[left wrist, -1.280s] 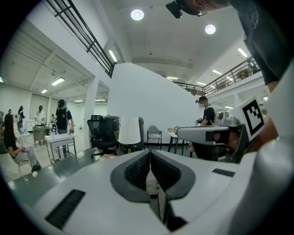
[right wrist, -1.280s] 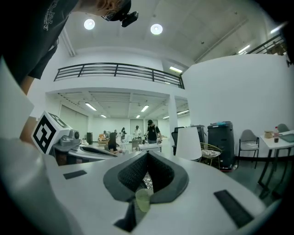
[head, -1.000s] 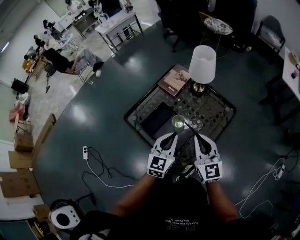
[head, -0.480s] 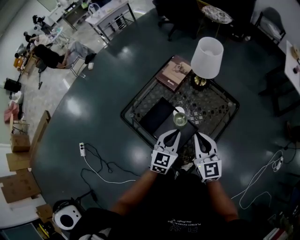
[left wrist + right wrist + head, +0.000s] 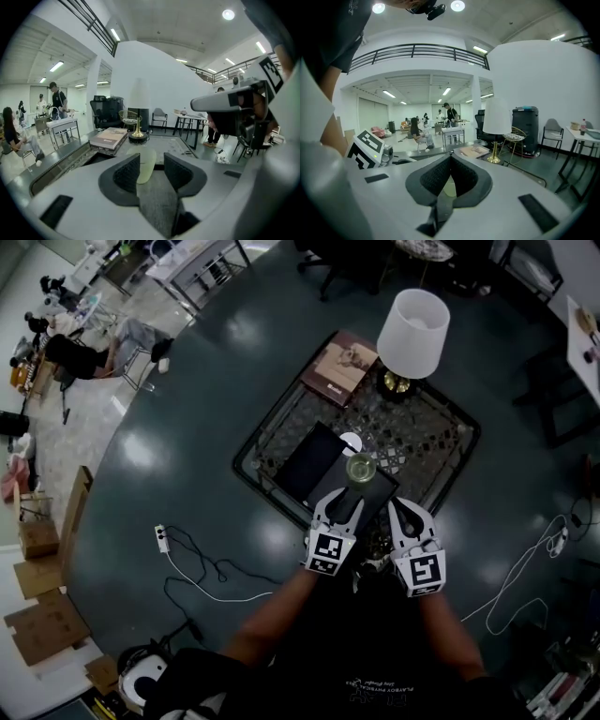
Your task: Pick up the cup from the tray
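A clear cup [image 5: 360,468] with pale liquid stands on the black tray [image 5: 314,463] on the low patterned glass table [image 5: 427,460]. My left gripper [image 5: 339,506] is just short of the cup, and its jaws are opening with nothing between them. In the left gripper view the cup [image 5: 146,165] shows beyond the gap of the left gripper [image 5: 152,159]. My right gripper [image 5: 404,512] is beside the left one, to the cup's right, shut and empty. In the right gripper view a sliver of the cup [image 5: 449,187] shows below the closed tips of the right gripper [image 5: 450,157].
A white-shaded lamp [image 5: 412,329] on a brass base stands at the table's far side, with a book [image 5: 340,367] to its left. A white disc [image 5: 350,442] lies just behind the cup. Cables [image 5: 202,573] trail on the dark floor. People sit at desks far off.
Both grippers have stayed side by side just short of the cup while the view shifted. The left gripper's jaws have parted; the right gripper's stay shut.
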The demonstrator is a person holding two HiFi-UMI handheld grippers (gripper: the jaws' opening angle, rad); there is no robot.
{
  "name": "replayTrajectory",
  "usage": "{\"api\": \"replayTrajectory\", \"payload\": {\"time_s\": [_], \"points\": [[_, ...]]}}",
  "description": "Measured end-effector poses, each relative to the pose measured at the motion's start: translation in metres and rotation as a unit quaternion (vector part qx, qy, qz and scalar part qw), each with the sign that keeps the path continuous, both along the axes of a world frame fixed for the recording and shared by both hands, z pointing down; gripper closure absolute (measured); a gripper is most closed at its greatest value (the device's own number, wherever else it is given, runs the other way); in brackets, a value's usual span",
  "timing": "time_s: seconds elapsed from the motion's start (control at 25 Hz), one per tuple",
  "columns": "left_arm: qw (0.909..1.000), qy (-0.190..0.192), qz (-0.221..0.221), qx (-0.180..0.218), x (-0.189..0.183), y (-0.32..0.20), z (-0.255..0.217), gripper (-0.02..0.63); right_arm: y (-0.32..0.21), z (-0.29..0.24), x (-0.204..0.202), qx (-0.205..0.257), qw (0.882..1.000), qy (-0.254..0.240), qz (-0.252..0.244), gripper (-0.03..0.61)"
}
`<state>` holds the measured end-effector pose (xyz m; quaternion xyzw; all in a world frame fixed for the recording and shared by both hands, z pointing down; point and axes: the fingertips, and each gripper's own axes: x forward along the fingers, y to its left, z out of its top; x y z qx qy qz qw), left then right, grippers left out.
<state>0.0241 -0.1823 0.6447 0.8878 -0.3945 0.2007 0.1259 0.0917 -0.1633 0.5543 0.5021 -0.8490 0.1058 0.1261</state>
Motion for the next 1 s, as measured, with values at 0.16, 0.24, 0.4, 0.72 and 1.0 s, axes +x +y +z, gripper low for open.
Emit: {"api": "replayTrajectory", "payload": {"time_s": [0.16,0.24,0.4,0.72,1.0], "points": [[0.9999,-0.007,-0.002,-0.012,0.003,-0.005,0.022,0.316,0.001,0.009,0.008,-0.011,1.0,0.003,0.012,0.569],[0.9998,-0.012,0.004,-0.016,0.007,-0.011,0.032,0.242,0.002,0.012,0.008,-0.017,1.0,0.002,0.016,0.57],[0.9993,-0.031,0.004,-0.02,0.014,-0.028,0.05,0.224,0.006,0.018,0.005,-0.026,1.0,0.001,0.016,0.571],[0.999,-0.036,0.002,-0.028,0.029,-0.058,0.071,0.218,0.005,0.029,0.006,-0.033,0.999,-0.005,0.029,0.57],[0.9977,-0.061,-0.001,-0.03,0.03,-0.072,0.09,0.216,0.004,0.031,0.008,-0.04,0.999,-0.003,0.032,0.569]]}}
